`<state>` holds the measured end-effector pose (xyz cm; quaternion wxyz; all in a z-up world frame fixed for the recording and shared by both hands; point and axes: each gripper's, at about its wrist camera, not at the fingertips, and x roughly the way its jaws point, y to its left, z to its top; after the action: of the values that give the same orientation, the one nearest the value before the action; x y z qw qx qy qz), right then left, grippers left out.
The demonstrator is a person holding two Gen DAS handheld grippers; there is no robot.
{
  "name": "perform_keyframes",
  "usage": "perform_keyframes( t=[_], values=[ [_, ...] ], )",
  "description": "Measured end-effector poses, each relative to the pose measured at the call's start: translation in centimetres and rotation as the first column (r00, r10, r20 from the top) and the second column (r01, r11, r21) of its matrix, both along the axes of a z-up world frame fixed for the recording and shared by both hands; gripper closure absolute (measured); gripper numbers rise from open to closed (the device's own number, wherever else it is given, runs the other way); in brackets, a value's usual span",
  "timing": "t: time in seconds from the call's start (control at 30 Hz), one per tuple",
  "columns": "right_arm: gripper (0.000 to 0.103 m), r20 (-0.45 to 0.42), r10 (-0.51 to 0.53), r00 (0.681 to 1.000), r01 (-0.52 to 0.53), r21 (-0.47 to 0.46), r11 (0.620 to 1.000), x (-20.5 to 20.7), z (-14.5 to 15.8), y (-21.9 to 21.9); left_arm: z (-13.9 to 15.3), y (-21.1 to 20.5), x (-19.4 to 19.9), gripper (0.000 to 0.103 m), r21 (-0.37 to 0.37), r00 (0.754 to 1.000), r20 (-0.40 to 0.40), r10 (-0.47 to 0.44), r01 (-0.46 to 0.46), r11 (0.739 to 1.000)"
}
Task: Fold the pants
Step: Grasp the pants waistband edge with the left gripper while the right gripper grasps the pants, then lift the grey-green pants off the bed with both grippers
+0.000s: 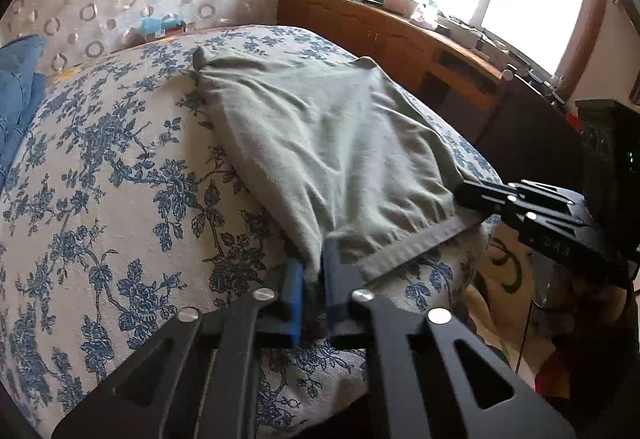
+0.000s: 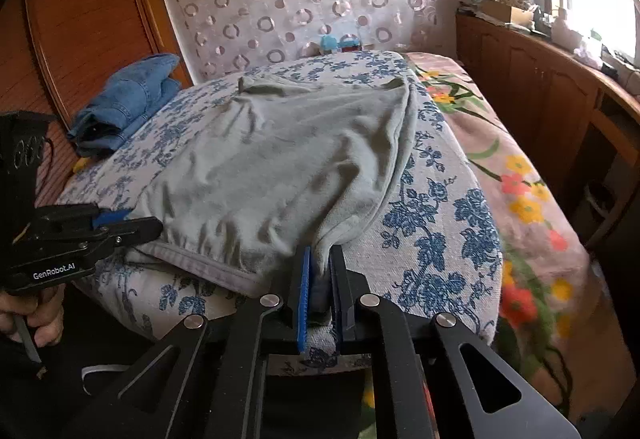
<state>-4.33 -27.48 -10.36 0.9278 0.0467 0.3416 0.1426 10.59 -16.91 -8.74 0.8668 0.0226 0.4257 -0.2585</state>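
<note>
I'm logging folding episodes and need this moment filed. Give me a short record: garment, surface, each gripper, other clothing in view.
garment: grey-green pants, spread flat, waistband nearest the cameras
surface: bed with blue floral cover
left gripper: shut on the waistband's left corner
right gripper: shut on the waistband's right corner
other clothing: folded blue jeans at the bed's far left, apart from the pants
fold state: not yet folded

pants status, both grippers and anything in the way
Left gripper and right gripper shut on grey pants waistband corners. Pants spread flat on floral bed cover, unfolded. Folded jeans off to the side, apart.
</note>
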Motion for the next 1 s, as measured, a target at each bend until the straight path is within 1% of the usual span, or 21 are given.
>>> perform_keyframes(
  t=[0.07, 0.13, 0.27, 0.4, 0.57, 0.7, 0.77, 0.87, 0.93, 1.0],
  values=[
    [0.095, 0.019, 0.013, 1.0, -0.014, 0.039, 0.999, 0.0, 0.5, -0.3, 0.9, 0.0, -0.3, 0.096, -0.005, 0.999, 0.033, -0.016, 0.016, 1.0],
    [0.095, 0.041, 0.03, 0.999, -0.032, 0.059, 0.998, 0.0, 1.2, -0.4, 2.5, 0.6, -0.5, 0.097, -0.033, 0.998, 0.064, -0.011, 0.013, 0.999],
    [0.095, 0.101, 0.066, 0.993, -0.07, 0.037, 0.997, -0.1, 3.9, 0.3, 6.5, 2.3, -1.3, 0.097, -0.08, 0.989, 0.148, 0.007, 0.005, 0.997],
    [0.096, 0.168, 0.104, 0.98, -0.11, 0.027, 0.994, -0.1, 7.1, 1.6, 10.4, 4.3, -2.5, 0.097, -0.109, 0.975, 0.22, 0.024, 0.0, 0.994],
    [0.096, 0.267, 0.155, 0.951, -0.168, 0.026, 0.986, -0.8, 11.7, 3.3, 15.0, 7.0, -4.0, 0.097, -0.143, 0.947, 0.314, 0.071, -0.026, 0.989],
    [0.096, 0.336, 0.201, 0.92, -0.219, 0.017, 0.975, -1.2, 15.1, 4.6, 18.3, 9.4, -4.6, 0.097, -0.175, 0.919, 0.376, 0.121, -0.058, 0.983],
    [0.096, 0.368, 0.22, 0.903, -0.238, 0.003, 0.971, -1.1, 16.8, 5.5, 19.4, 10.5, -4.6, 0.097, -0.182, 0.904, 0.402, 0.147, -0.078, 0.98],
    [0.096, 0.397, 0.241, 0.885, -0.255, -0.019, 0.967, -0.5, 18.5, 6.6, 20.4, 11.7, -3.9, 0.097, -0.185, 0.887, 0.425, 0.178, -0.107, 0.977],
    [0.096, 0.399, 0.254, 0.881, -0.264, -0.031, 0.964, 0.2, 18.7, 7.0, 20.6, 12.2, -2.8, 0.097, -0.184, 0.879, 0.437, 0.191, -0.12, 0.976],
    [0.096, 0.379, 0.274, 0.884, -0.28, -0.041, 0.959, 1.9, 18.8, 7.8, 20.0, 12.3, -1.5, 0.097, -0.153, 0.873, 0.447, 0.195, -0.14, 0.978]
  ],
)
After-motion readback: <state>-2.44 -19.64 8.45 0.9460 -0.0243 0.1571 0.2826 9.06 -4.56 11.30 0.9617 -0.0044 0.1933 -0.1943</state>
